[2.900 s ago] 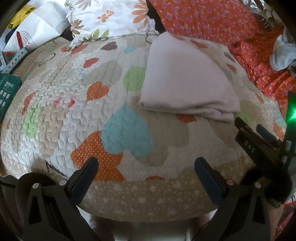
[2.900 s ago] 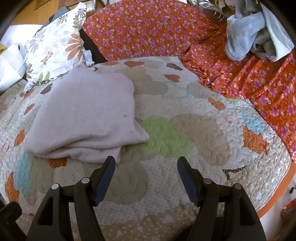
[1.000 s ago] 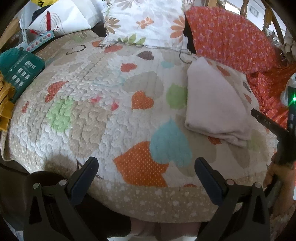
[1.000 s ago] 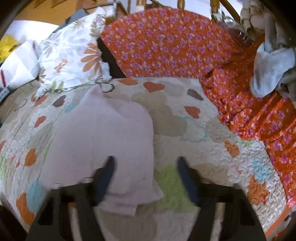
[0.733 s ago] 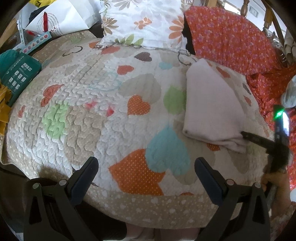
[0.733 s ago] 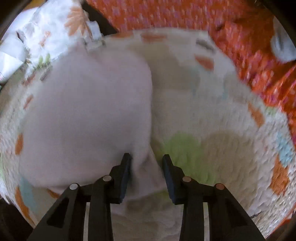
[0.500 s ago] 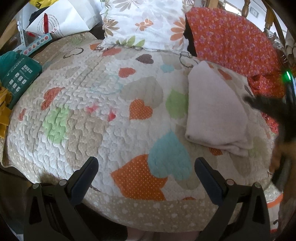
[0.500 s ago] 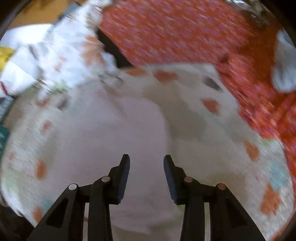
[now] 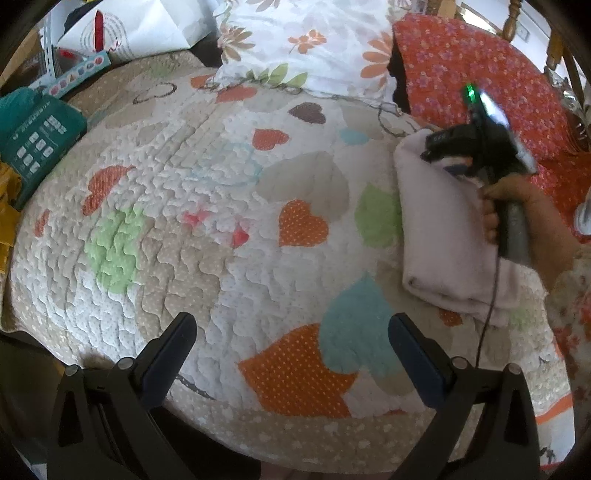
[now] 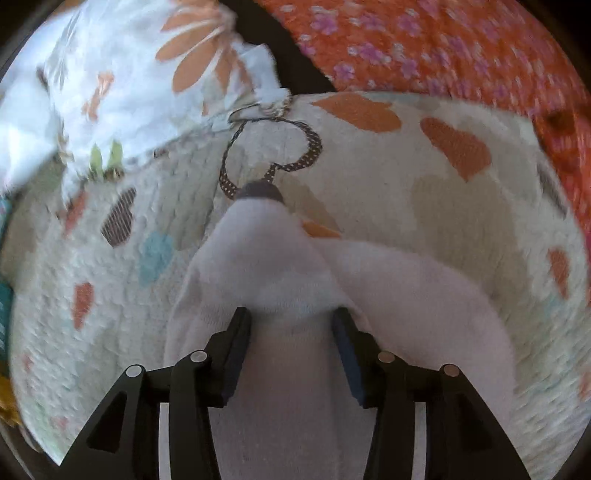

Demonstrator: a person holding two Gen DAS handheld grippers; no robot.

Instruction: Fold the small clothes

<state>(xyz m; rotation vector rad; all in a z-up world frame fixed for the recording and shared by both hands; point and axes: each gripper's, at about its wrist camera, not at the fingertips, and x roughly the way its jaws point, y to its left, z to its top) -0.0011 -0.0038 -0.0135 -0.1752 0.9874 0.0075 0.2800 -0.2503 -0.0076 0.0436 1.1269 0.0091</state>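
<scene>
A folded pale pink garment point(image 9: 443, 229) lies on the heart-patterned quilt point(image 9: 221, 184), right of the middle. A hand point(image 9: 509, 199) holds my right gripper point(image 9: 439, 158) down on the garment's far end. In the right wrist view the cloth point(image 10: 277, 258) fills the gap of that gripper point(image 10: 291, 317) and runs to a peaked corner ahead. Its jaws are opening, with the cloth between them. My left gripper point(image 9: 291, 332) hangs open over the quilt's near edge, holding nothing, well left of the garment.
A floral pillow point(image 9: 303, 44) and an orange flowered blanket point(image 9: 480, 74) lie at the far side. A teal box point(image 9: 37, 136) and a white paper bag point(image 9: 129, 29) sit at the far left. The quilt's near edge drops off below my left gripper.
My right gripper has swept from the garment's near edge to its far end and come down on it; its jaws narrowed, then widened a little. The left gripper stayed open and shifted slightly.
</scene>
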